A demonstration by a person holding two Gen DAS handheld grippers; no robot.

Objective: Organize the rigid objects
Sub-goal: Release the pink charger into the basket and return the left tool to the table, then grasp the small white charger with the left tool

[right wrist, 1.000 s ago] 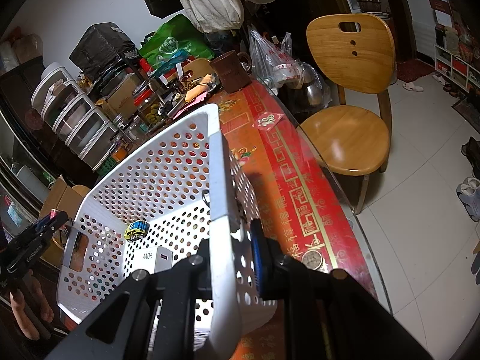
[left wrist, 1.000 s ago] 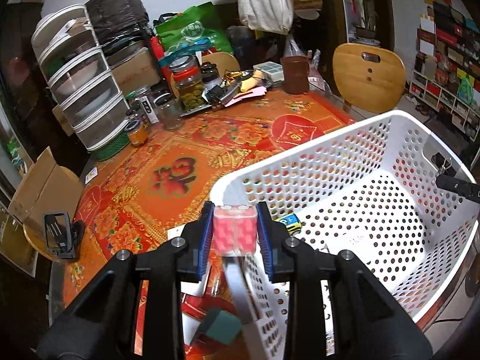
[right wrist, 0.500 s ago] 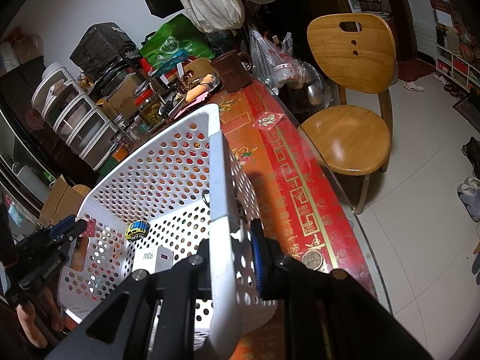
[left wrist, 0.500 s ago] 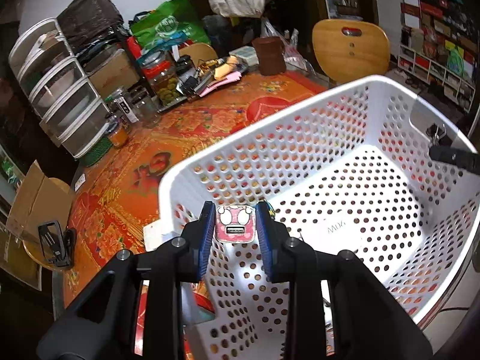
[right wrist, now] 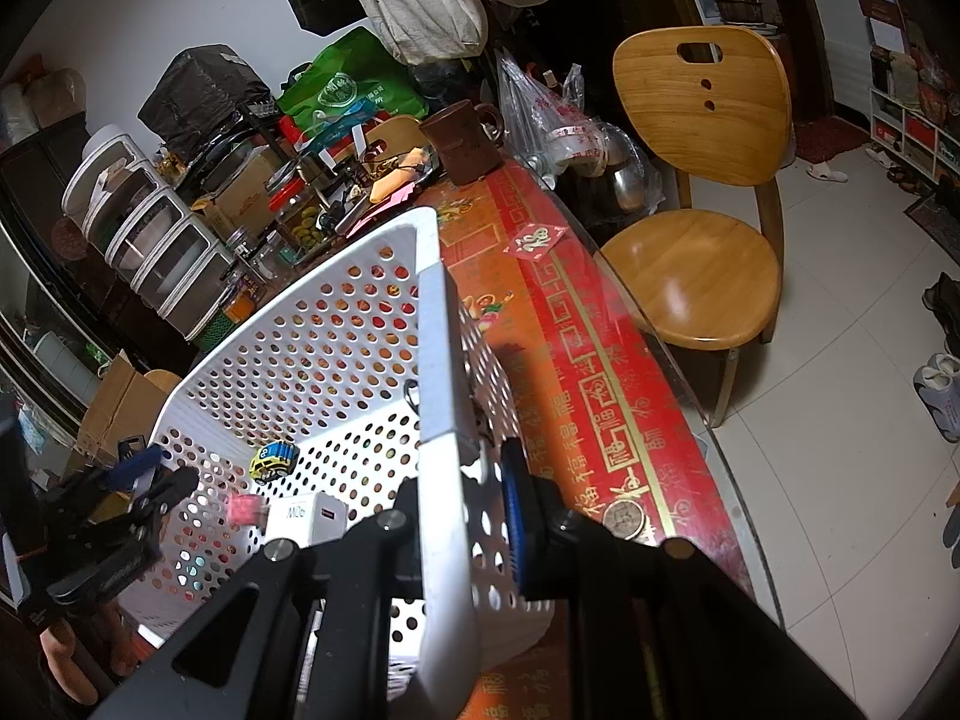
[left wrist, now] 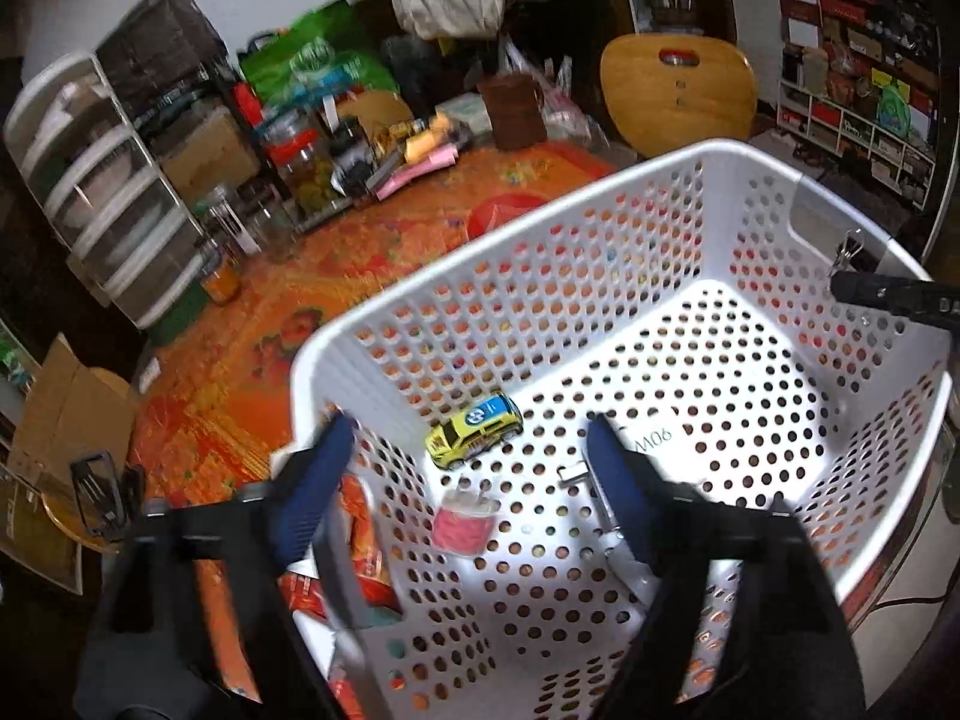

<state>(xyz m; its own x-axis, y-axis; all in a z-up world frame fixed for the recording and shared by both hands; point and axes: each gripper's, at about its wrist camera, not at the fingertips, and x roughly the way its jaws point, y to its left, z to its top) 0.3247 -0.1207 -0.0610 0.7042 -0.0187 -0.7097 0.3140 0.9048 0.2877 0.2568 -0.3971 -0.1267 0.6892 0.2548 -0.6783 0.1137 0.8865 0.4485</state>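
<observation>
A white perforated basket (left wrist: 540, 240) stands on the red patterned tablecloth. My left gripper (left wrist: 468, 480) is open above the basket's near-left corner. A small pink charger (left wrist: 465, 525) lies on the basket floor right below it, free of the fingers. A yellow toy car (left wrist: 474, 429) and a white adapter (left wrist: 606, 516) also lie on the basket floor. My right gripper (right wrist: 462, 510) is shut on the basket's right rim (right wrist: 438, 360). In the right wrist view I see the pink charger (right wrist: 243, 507), the toy car (right wrist: 273, 459), the white adapter (right wrist: 309, 519) and my left gripper (right wrist: 162, 471).
Jars, stacked plastic drawers (left wrist: 114, 210) and bags crowd the table's far side. A brown mug (right wrist: 462, 144) stands at the far end. A wooden chair (right wrist: 696, 240) stands right of the table. A cardboard box (left wrist: 66, 414) sits at the left. Packets (left wrist: 360, 534) lie outside the basket's near-left wall.
My left gripper carried the pink charger over the basket rim, then opened. The charger dropped onto the basket floor. My right gripper kept its hold on the rim.
</observation>
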